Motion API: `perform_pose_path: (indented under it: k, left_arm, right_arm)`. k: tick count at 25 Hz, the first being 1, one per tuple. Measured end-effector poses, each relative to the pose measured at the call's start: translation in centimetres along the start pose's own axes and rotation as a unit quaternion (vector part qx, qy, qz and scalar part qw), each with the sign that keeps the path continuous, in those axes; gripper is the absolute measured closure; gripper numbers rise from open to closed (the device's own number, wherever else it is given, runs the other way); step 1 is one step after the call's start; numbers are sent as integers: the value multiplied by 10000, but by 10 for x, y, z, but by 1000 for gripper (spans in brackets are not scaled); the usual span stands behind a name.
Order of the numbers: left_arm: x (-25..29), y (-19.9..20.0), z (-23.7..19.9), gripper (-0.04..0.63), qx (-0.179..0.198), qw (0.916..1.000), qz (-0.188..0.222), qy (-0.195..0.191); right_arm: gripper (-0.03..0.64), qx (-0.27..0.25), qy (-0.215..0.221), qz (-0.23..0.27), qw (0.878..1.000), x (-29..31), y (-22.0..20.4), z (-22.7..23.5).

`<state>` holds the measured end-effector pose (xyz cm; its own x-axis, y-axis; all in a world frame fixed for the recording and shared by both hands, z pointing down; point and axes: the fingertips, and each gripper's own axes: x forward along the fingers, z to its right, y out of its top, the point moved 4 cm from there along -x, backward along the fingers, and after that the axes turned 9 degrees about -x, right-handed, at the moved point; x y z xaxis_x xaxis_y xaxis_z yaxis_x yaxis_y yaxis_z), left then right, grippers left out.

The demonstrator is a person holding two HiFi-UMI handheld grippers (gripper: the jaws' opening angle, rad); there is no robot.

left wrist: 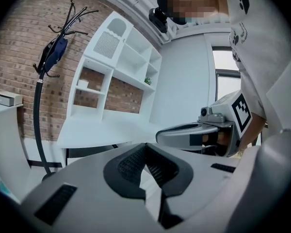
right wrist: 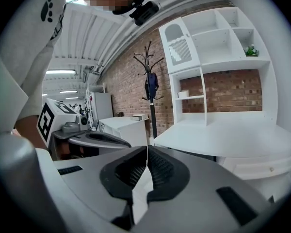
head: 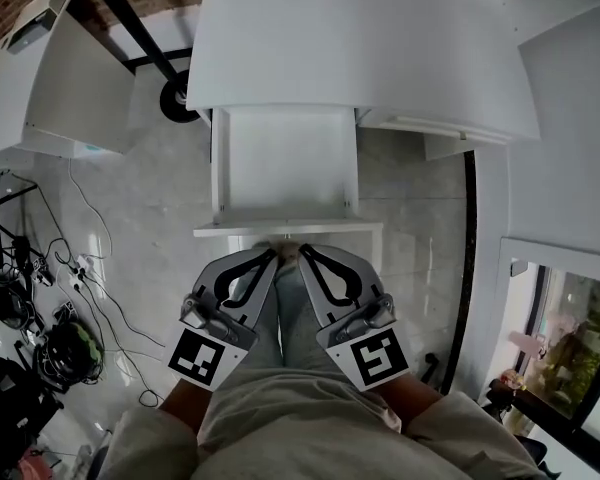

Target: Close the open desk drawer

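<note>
While clenched tip to tip on nothing, held side by side: left gripper (head: 272, 254), right gripper (head: 302, 252). Pointed at near front of open drawer (head: 285, 158), extended from under white desk (head: 360, 48). Contact with drawer front not discernible.

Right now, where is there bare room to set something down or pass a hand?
The drawer is empty inside, and the desk top behind it is bare. Strips of floor flank the drawer on both sides. Crowded: the cables at far left, and the drawer's front, where left tongs and right tongs sit shut, side by side.
</note>
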<state>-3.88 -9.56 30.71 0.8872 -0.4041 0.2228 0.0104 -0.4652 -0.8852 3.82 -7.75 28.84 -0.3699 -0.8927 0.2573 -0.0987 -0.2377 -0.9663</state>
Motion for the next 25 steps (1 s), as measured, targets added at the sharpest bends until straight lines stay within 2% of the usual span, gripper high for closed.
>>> perform_pose_path:
  k: [10, 14, 17, 20, 25]
  left_arm:
    - [12, -44, -27, 578, -86, 9996, -245, -85]
    - [16, -58, -40, 578, -138, 9994, -306, -78]
    - [19, -69, -51, 578, -184, 9993, -329, -50]
    - [22, -79, -59, 578, -182, 9992, -355, -83]
    - [27, -100, -63, 578, -177, 9985, -472, -190]
  right_arm:
    - [586, -69, 139, -281, 9995, 17, -62, -7]
    - [586, -673, 628, -964, 9911, 21, -95, -13]
    - [586, -354, 463, -761, 9954, 30, -105, -11]
    - [586, -680, 699, -1182, 9882, 33, -127, -13]
    - [586, -796, 797, -1366, 9842, 39, -149, -16]
